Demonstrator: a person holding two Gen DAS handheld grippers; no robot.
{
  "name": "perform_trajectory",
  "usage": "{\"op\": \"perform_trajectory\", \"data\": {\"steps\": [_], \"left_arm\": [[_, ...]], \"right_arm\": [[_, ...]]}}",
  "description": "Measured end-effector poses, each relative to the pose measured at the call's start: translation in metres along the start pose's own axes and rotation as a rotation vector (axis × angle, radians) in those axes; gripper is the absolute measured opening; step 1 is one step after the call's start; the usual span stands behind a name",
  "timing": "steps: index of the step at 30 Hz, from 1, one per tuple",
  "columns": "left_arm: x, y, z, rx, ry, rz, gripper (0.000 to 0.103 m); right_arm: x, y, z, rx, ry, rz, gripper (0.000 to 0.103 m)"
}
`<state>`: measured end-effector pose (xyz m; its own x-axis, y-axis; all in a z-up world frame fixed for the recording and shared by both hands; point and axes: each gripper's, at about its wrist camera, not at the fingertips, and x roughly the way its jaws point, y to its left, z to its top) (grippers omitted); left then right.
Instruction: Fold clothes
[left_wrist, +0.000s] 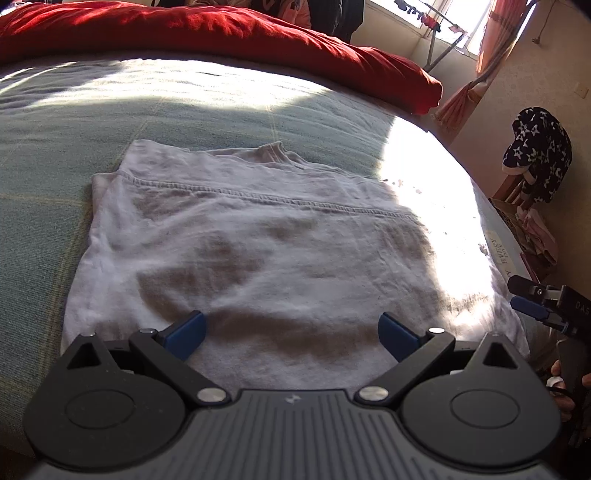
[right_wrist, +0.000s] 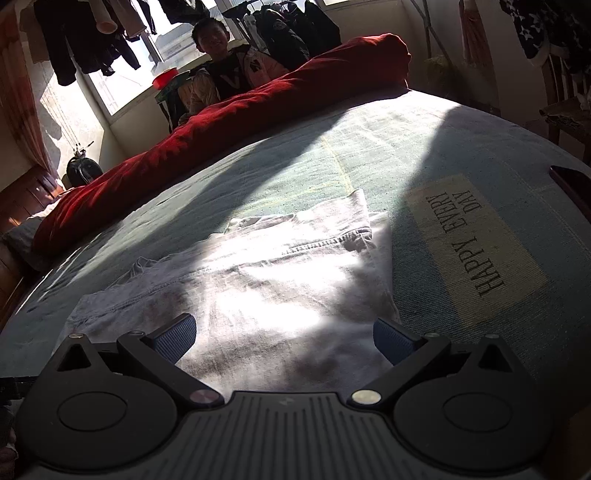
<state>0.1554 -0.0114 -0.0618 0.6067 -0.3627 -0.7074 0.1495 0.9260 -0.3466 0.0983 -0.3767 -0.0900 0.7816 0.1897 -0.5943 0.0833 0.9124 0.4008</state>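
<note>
A white T-shirt (left_wrist: 258, 243) lies folded into a rough rectangle on the green bedspread (left_wrist: 48, 177), hem seam across its upper half and collar at the far edge. My left gripper (left_wrist: 291, 334) hovers open over the shirt's near edge, nothing between its blue pads. The right gripper's fingers (left_wrist: 532, 306) show at the right edge of the left wrist view, off the shirt's corner. In the right wrist view the same shirt (right_wrist: 280, 280) lies half in sunlight, and my right gripper (right_wrist: 284, 339) stands open above its near edge, empty.
A red duvet (left_wrist: 229, 33) is bunched along the far side of the bed. A cream patch reading HAPPY EVERY DAY (right_wrist: 476, 243) lies right of the shirt. A dark phone (right_wrist: 572, 184) rests near the bed's right edge. A person (right_wrist: 221, 70) sits beyond the duvet. A star-patterned garment (left_wrist: 535, 155) hangs on a chair.
</note>
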Motion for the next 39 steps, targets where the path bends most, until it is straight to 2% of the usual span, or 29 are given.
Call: {"op": "perform_trajectory", "data": {"steps": [5, 11, 14, 18, 20, 24, 28, 33, 39], "left_arm": [[-0.008, 0.016, 0.008, -0.050, -0.048, -0.028, 0.099], [-0.019, 0.069, 0.037, -0.195, -0.094, -0.123, 0.099], [-0.018, 0.095, 0.045, -0.255, -0.096, -0.116, 0.099], [-0.010, 0.124, 0.040, -0.350, -0.077, -0.141, 0.099], [-0.002, 0.139, 0.032, -0.435, -0.048, -0.200, 0.099], [0.011, 0.156, 0.018, -0.528, -0.029, -0.345, 0.099], [0.024, 0.160, 0.025, -0.518, 0.005, -0.389, 0.100], [0.048, 0.156, 0.050, -0.463, 0.055, -0.396, 0.100], [0.065, 0.132, 0.066, -0.329, 0.092, -0.314, 0.102]], "right_arm": [[-0.003, 0.011, -0.004, -0.011, 0.026, 0.037, 0.103], [-0.005, 0.031, -0.011, -0.065, 0.058, 0.076, 0.103], [-0.006, 0.041, -0.015, -0.097, 0.072, 0.082, 0.103], [-0.006, 0.048, -0.018, -0.104, 0.086, 0.083, 0.103], [-0.004, 0.050, -0.020, -0.110, 0.092, 0.073, 0.103], [-0.002, 0.052, -0.022, -0.108, 0.102, 0.062, 0.103], [0.003, 0.058, -0.023, -0.107, 0.116, 0.063, 0.103], [0.007, 0.071, -0.025, -0.131, 0.131, 0.073, 0.103], [0.008, 0.081, -0.030, -0.157, 0.145, 0.072, 0.103]]}}
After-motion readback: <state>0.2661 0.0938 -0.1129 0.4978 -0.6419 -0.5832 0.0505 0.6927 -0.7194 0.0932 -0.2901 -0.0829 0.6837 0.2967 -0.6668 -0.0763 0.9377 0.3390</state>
